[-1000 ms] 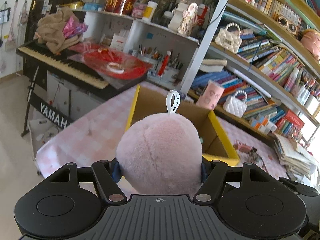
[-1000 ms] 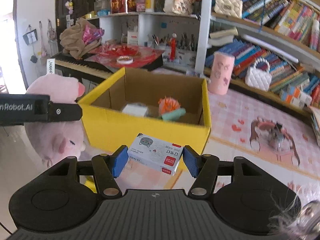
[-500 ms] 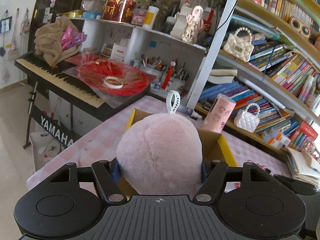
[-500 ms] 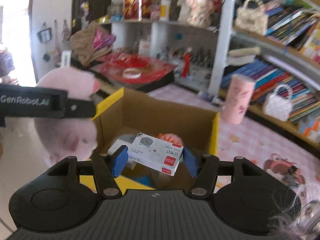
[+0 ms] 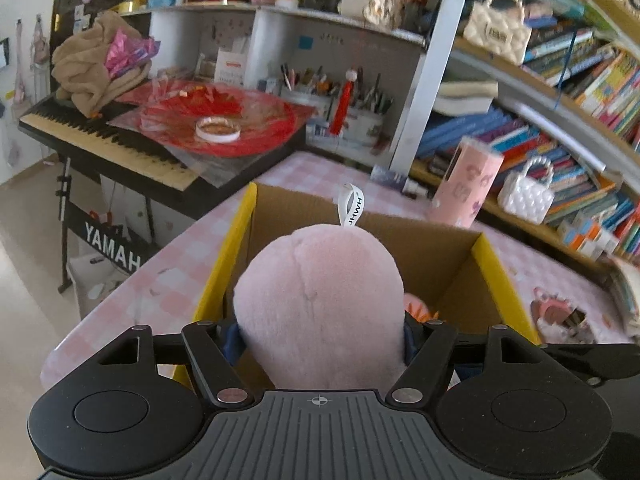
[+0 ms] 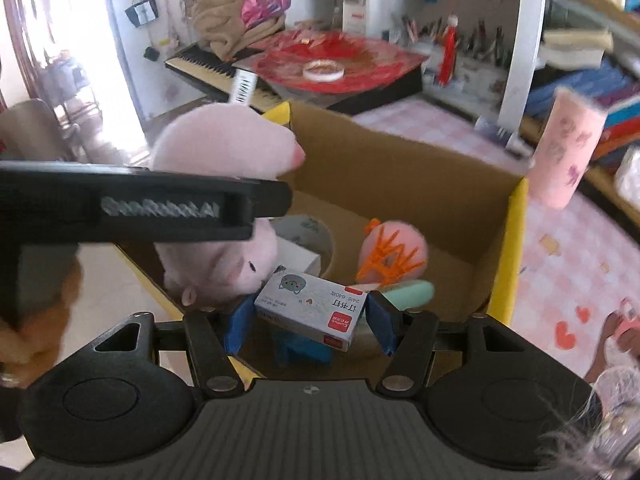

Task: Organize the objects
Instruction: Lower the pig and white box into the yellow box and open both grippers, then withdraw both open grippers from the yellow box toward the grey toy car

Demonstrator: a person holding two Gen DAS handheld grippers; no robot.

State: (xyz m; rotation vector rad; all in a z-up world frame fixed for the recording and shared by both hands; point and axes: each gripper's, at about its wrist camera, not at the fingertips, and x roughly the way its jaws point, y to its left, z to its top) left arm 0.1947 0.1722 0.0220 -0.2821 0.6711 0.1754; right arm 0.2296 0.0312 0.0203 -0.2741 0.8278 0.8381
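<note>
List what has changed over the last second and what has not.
Both grippers have moved in over the yellow cardboard box. The left gripper carried the pink plush toy there; the right gripper brought the small white staples box. Both grips are unchanged, nothing released. Items in the box stayed put.

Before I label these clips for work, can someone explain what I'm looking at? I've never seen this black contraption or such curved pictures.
No robot here: a person holds a black two-finger gripper in each hand, and each carries a wide-angle camera looking along its fingers, hence the curved look. One picture is from the left gripper, which clamps a pink plush toy. The other is from the right gripper, which clamps a small white staple box; the left gripper and its toy show there too. Both hang over an open yellow cardboard box on a pink checked table. Inside lie a pink and orange toy and a few other small things.
</note>
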